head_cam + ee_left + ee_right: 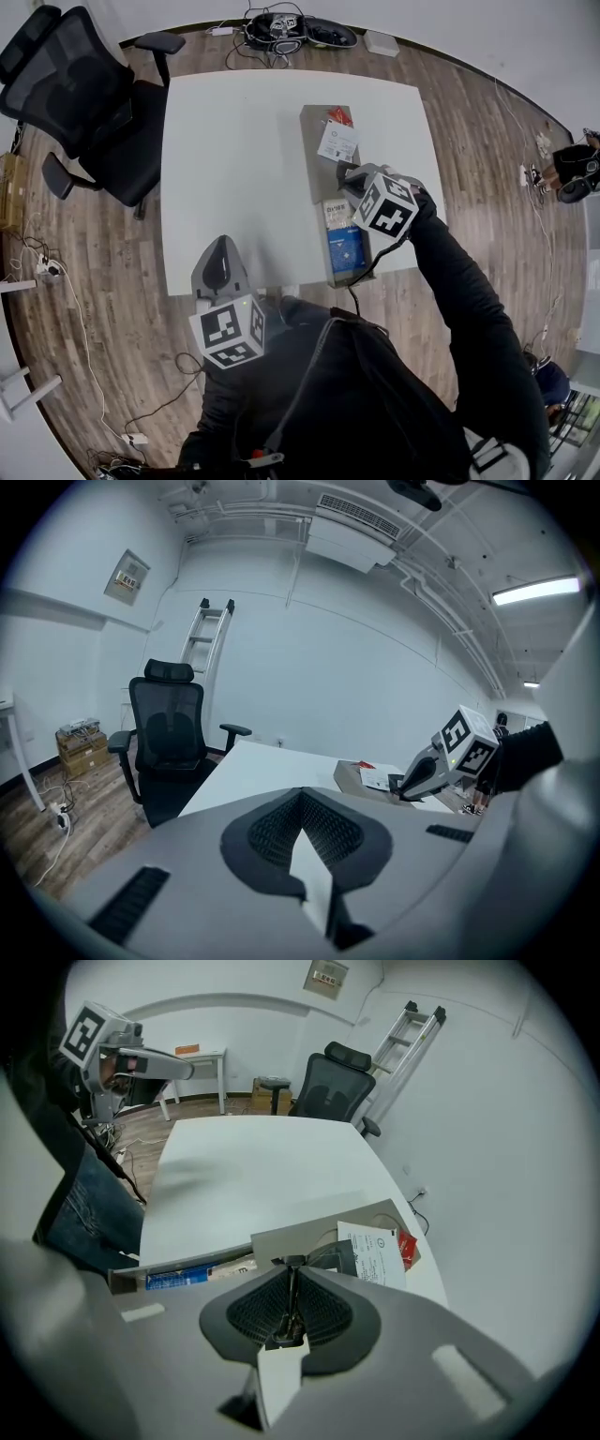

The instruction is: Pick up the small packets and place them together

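Office chair (89,103) sat off to the left. The left gripper (222,246) hung at the near edge of the white table (234,159), clenched on nothing. Further right, a grey cardboard tray (314,150) lay on the table with a red packet (339,115), a white labelled packet (337,142) and a blue packet (345,248) in it (spread along its length). The right gripper (345,173) was over the tray's middle – jaws pinched on a thin dark packet (330,1256).

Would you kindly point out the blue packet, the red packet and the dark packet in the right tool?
blue packet (345,251), head view, middle of its blue face.
red packet (339,116), head view, its visible red corner.
dark packet (330,1256), right gripper view, its flat upper part.
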Motion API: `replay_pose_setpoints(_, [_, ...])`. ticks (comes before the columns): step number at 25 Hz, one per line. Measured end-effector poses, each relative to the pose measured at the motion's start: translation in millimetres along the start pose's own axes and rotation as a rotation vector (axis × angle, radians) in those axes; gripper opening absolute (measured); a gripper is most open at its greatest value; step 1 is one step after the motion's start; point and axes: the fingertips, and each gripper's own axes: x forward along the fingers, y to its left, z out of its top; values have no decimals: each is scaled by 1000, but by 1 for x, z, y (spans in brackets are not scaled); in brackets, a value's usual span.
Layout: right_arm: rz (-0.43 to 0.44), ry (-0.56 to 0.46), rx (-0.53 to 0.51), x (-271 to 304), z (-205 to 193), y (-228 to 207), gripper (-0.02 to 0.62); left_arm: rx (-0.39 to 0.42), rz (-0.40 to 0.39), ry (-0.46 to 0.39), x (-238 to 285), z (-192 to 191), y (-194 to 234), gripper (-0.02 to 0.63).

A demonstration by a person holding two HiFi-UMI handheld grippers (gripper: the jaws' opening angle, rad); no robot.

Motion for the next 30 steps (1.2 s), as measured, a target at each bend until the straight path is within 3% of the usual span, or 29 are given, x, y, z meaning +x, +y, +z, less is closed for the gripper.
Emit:
replay_pose_setpoints(10, [67,21,51,25,-1,-13,40,-6,21,3,2,0,6,-2])
replay_pose_setpoints(24, [66,-37,41,24,5,-18,105,0,20,2,6,0,8,-2])
replay_pose_setpoints(26, [55,-58,41,20,7,-20,140,1,17,3,6,0,7,-2])
replay_pose_setpoints(30, [23,-90,32,5,11,-24,146,3,13,4,7,1,5,-2])
